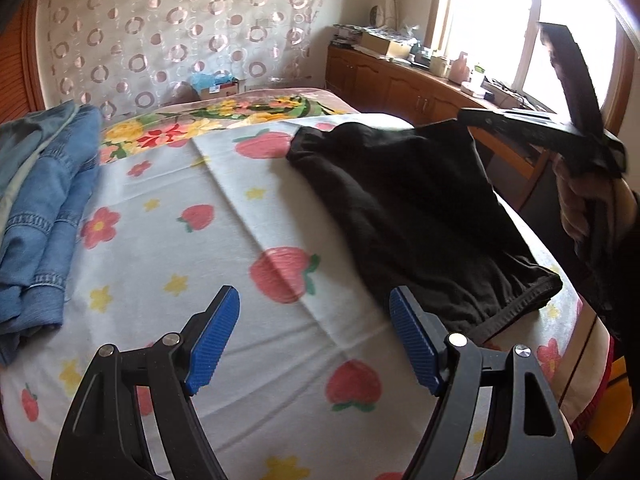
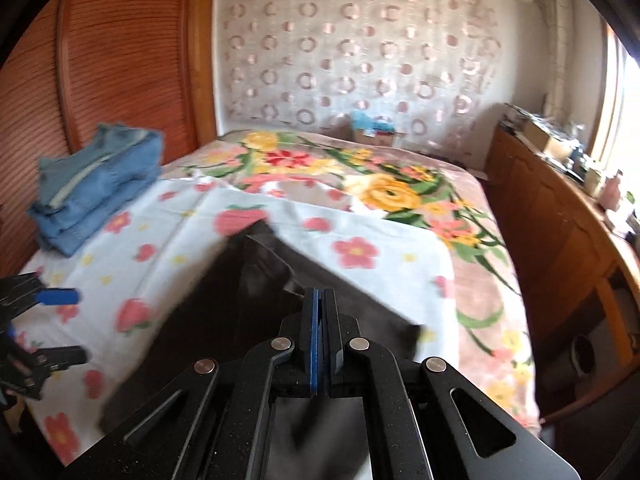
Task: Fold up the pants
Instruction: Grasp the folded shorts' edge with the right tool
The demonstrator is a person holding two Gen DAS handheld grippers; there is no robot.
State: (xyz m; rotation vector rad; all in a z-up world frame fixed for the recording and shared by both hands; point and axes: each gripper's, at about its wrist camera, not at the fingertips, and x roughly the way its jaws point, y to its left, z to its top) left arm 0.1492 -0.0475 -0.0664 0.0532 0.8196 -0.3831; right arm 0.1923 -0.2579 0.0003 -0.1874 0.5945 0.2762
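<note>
The black pants lie spread on the strawberry-print sheet on the bed, with the far right part lifted. My left gripper is open and empty, hovering over the sheet just left of the pants' near hem. My right gripper is shut on the black pants and holds an edge up above the bed; it shows in the left wrist view at the upper right. The left gripper's blue pad shows at the left edge of the right wrist view.
A stack of folded blue jeans sits at the bed's left side, also in the right wrist view. A floral blanket covers the far bed. A wooden cabinet with clutter runs along the right under the window.
</note>
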